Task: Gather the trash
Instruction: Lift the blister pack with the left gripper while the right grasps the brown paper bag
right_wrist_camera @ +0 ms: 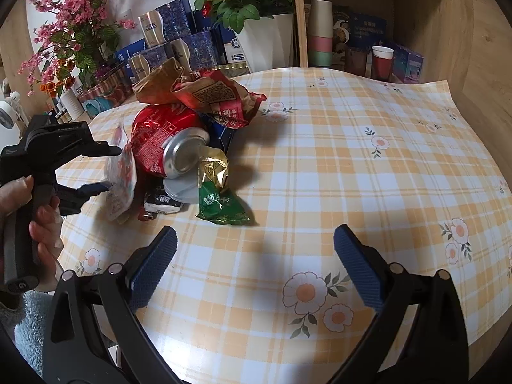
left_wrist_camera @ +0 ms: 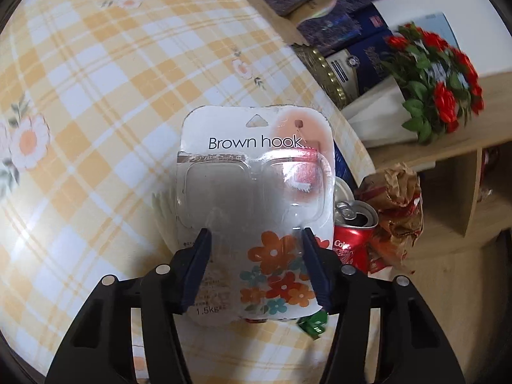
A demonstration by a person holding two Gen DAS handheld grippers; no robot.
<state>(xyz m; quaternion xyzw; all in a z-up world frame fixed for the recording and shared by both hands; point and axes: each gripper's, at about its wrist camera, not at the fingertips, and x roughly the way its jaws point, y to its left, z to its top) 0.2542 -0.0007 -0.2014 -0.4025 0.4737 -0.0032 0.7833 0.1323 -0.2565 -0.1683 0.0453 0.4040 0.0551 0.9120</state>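
Two grippers: left gripper clamped on the blister pack at the pile's near-left edge; right gripper wide, empty, over bare table. Best to pinch the card's sides firmly, lift straight up, avoid nudging the can. One can, one brown bag, one green wrapper, one pack.

Yellow-and-white plaid tablecloth — red can, green wrapper.

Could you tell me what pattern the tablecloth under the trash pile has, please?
The tablecloth is a yellow-and-white plaid with scattered daisy-like flowers, clearest in the right wrist view.
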